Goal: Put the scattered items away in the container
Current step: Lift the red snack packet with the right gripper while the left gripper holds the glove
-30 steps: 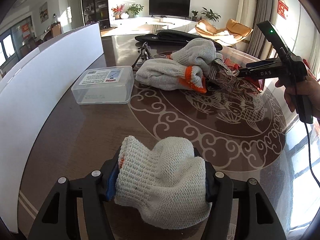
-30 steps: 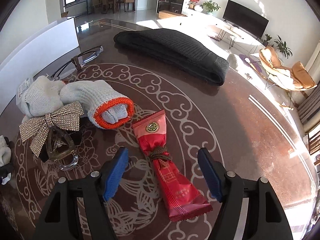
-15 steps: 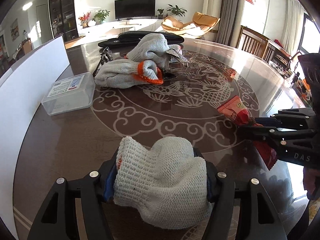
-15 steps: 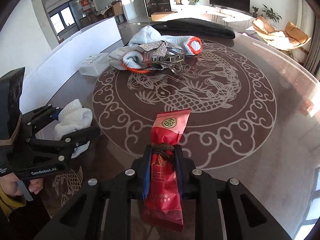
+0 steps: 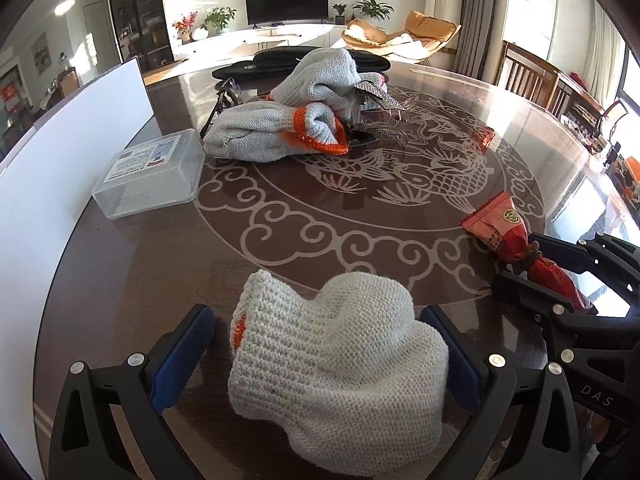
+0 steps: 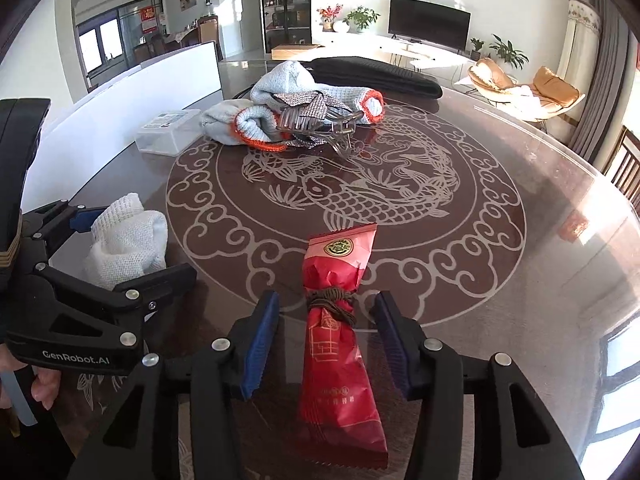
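A: Left wrist view: what's readable?
B: "DAS" on the right gripper (image 5: pixel 532 266) at the right. The left gripper (image 5: pixel 320 354) is opening, pads clear of the white knit glove (image 5: pixel 340 380) lying between them on the near table (image 5: pixel 280 240).
A: Right wrist view?
B: "GenRobot.AI" on the left gripper. The right jaws are opening, apart from the string-tied red packet (image 6: pixel 340 340) between them.

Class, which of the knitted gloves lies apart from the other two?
The bundled white glove between the left tool's opening jaws; the other two are piled by the hair clip.
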The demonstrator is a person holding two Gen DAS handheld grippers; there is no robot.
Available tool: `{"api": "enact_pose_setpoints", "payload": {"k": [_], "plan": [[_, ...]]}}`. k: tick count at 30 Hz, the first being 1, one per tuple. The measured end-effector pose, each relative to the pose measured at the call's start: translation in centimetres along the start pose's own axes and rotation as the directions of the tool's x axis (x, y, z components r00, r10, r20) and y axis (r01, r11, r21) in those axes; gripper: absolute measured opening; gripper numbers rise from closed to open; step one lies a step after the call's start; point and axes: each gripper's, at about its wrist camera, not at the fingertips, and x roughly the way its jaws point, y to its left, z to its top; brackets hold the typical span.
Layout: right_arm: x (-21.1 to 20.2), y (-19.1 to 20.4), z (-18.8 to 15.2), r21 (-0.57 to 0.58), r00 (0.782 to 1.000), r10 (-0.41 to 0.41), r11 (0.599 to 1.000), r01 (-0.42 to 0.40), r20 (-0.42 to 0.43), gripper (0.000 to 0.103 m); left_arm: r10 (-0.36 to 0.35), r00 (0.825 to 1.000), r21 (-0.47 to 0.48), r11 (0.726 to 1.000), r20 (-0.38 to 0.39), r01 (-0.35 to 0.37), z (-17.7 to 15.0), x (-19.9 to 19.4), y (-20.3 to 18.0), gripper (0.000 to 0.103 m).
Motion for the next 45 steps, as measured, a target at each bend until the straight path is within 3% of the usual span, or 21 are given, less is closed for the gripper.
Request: {"api": "enact_pose_setpoints", "payload": {"k": [3, 4, 6, 45], "plan": [[0.2, 0.2, 0.1, -0.014, 1.000, -0.019, 1.000, 0.019, -0.003, 0.057, 0.000, 1.000, -0.002, 1.000, 0.001, 0.000, 0.0, 0.0, 0.0, 0.103], [0.2, 0.2, 0.1, -0.013, 0.999, -0.043, 0.999, 0.043, -0.006, 0.067, 0.000, 1.000, -0.002, 1.000, 0.001, 0.000, 0.0, 0.0, 0.0, 0.103], [0.3, -0.7, 0.1, 0.030, 1.000, -0.028, 0.999, 0.028, -0.013, 0.072, -0.001, 1.000, -0.002, 1.000, 0.001, 0.001, 0.0, 0.1, 0.0, 0.103], [0.3, -0.7, 0.2, 0.020, 0.999, -0.039, 0.999, 0.039, -0.016, 0.074, -0.001, 1.000, -0.002, 1.000, 0.001, 0.001, 0.1, 0.1, 0.1, 0.103]]}}
